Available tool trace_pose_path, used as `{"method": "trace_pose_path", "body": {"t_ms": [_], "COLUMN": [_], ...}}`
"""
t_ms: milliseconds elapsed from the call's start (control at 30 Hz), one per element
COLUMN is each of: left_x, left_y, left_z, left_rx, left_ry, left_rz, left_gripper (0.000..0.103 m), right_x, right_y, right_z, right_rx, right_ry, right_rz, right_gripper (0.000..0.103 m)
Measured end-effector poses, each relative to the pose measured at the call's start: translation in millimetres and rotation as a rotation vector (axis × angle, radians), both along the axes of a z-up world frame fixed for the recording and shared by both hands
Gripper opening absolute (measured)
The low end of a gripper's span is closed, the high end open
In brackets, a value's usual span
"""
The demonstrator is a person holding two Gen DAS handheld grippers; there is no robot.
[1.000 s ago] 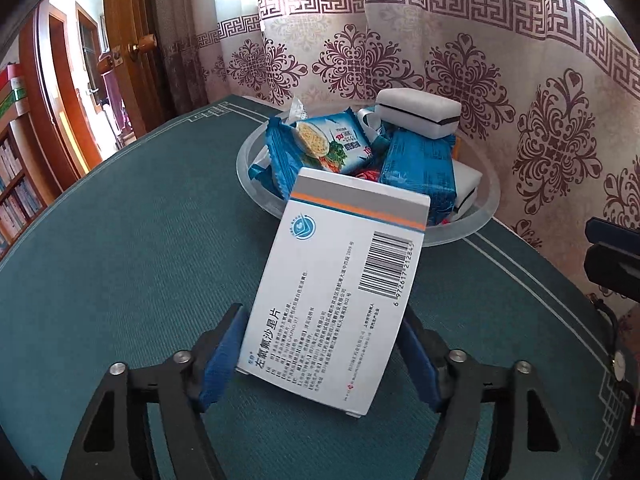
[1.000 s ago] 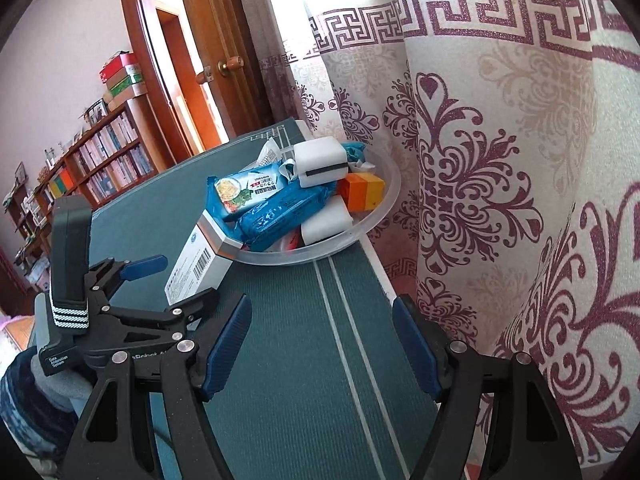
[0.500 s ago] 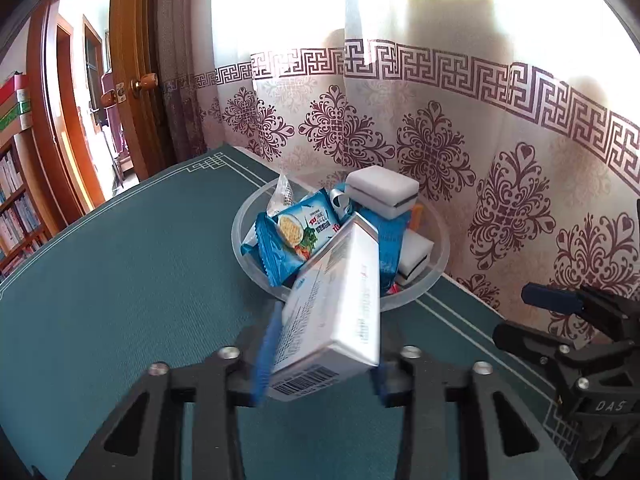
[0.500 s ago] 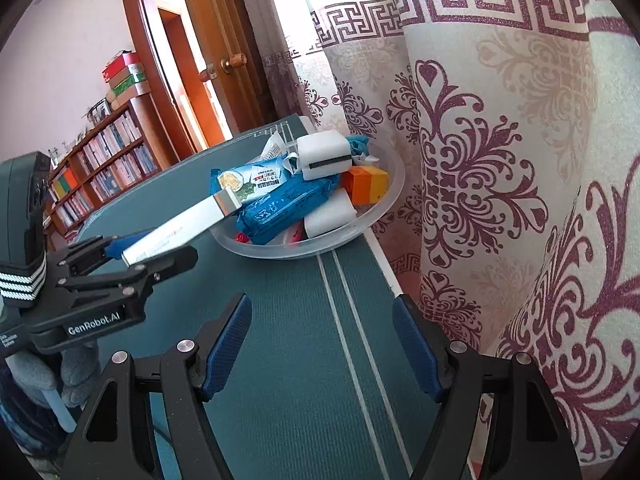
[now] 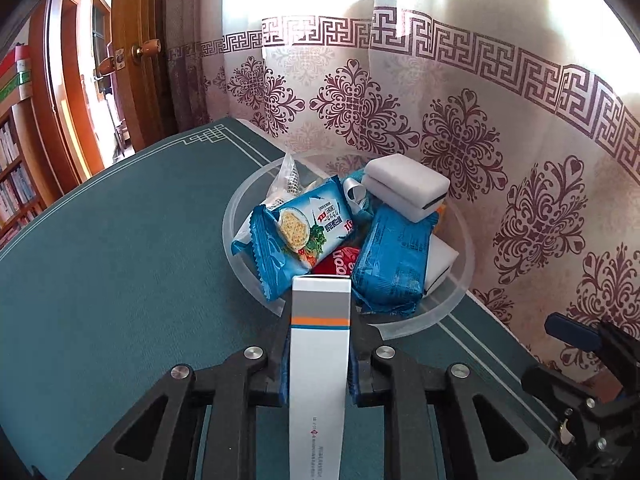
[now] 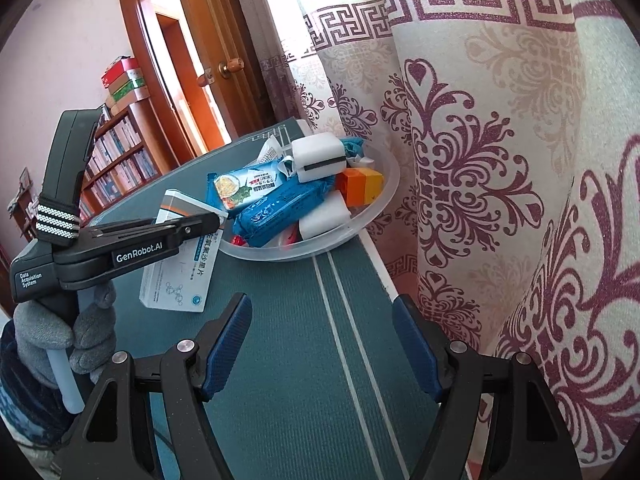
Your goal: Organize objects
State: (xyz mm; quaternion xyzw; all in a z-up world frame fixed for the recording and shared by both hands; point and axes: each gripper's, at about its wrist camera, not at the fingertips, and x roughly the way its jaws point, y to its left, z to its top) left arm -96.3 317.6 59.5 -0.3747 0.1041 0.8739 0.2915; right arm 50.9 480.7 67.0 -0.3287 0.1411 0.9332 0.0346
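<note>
I've got the left gripper [image 5: 319,354] clamped on the medicine box [image 5: 319,364] — box sits edge-up between the blue pads, its orange-striped end poking forward, just short of the clear bowl [image 5: 460,300]. From the right wrist view the box [image 6: 180,260] hangs above the green table mat [image 6: 300,340], beside the bowl's near rim. Right gripper [image 6: 322,344] is spread wide, nothing between its pads — well clear of the box.
</note>
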Motion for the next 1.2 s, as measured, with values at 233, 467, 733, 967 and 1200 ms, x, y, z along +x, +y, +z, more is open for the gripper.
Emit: {"method": "trace_pose_path", "body": {"t_ms": [233, 467, 733, 967, 1200], "left_x": [3.5, 11.0, 0.6, -50.2, -83.2], "left_y": [-27.2, -29.2, -0.7, 33.9, 48.1], "left_z": [-20.7, -3.5, 38.9, 31.5, 12.2], "left_rx": [-0.001, 0.017, 0.117, 0.193, 0.257], "left_ry": [-0.051, -0.034, -0.033, -0.156, -0.241], "left_rz": [0.077, 0.068, -0.006, -0.022, 0.012], "left_gripper": [0.04, 0.021, 0.021, 0.021, 0.021], "right_x": [-3.5, -3.4, -1.2, -1.0, -2.6], "right_y": [-3.8, -8.1, -6.5, -5.8, -8.1], "right_z": [-6.4, -6.5, -5.3, -4.8, -8.9], "right_rx": [0.0, 0.006, -0.008, -0.022, -0.017], "right_ry": [-0.019, -0.019, -0.011, -0.009, -0.021], "right_rz": [0.01, 0.02, 0.019, 0.023, 0.026], "right_gripper": [0.074, 0.074, 0.074, 0.074, 0.074]}}
